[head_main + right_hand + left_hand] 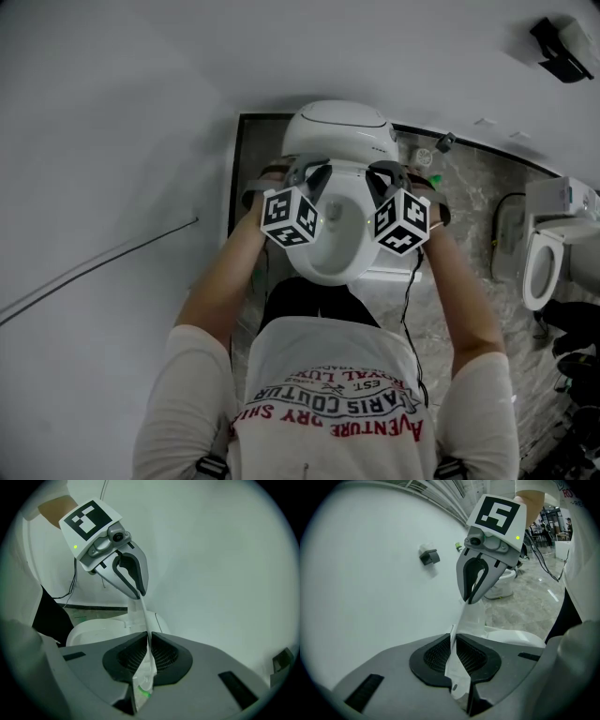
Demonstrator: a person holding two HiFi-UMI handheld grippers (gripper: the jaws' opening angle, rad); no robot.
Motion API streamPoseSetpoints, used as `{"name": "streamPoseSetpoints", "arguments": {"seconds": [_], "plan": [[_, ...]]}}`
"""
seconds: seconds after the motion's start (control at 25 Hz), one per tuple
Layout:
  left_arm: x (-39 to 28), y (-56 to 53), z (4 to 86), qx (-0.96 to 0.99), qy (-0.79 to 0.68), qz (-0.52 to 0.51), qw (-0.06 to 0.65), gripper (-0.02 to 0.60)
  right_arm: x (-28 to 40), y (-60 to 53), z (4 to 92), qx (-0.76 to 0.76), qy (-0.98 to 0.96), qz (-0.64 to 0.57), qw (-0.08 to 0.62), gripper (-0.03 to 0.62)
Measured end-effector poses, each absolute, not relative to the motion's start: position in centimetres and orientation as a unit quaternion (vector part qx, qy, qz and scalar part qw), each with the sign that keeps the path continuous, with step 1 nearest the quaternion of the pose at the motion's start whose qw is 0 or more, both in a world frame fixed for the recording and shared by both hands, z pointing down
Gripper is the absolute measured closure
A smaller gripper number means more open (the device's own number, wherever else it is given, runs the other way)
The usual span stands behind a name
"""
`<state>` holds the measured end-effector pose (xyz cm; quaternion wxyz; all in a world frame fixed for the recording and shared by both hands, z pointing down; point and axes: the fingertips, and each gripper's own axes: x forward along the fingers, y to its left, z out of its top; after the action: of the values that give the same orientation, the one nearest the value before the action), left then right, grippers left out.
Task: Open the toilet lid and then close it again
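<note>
The white toilet lid point(336, 230) stands partly raised in front of the toilet's rounded back point(339, 127), between my two grippers. My left gripper point(305, 176) is shut on the lid's left edge and my right gripper point(384, 178) on its right edge. In the left gripper view the thin lid edge point(471, 616) runs through my left gripper's point(454, 656) closed jaws up to the right gripper point(471, 598) across from it. In the right gripper view the lid edge point(140, 616) is pinched by the right gripper point(147, 656), with the left gripper point(139, 591) clamped opposite. The seat point(93, 630) lies below.
A plain white wall point(112, 141) fills the left and back. A second toilet point(544, 253) stands at the right on the marble floor point(469, 197). A dark cable point(410, 300) hangs by my right arm. A small grey fitting point(429, 555) is fixed on the wall.
</note>
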<state>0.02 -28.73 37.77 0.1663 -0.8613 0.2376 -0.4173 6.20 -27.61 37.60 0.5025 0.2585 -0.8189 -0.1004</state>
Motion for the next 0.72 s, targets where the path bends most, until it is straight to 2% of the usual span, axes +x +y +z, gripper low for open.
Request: {"name": "streamPoseSetpoints", "arguments": {"seconds": [0.72], "plan": [[-2.1, -16.5, 41.6, -0.876, 0.206, -0.396, 0.185, 0.537, 4.1, -15.5, 41.6, 0.271, -0.79, -0.123, 0.536, 0.56]]}}
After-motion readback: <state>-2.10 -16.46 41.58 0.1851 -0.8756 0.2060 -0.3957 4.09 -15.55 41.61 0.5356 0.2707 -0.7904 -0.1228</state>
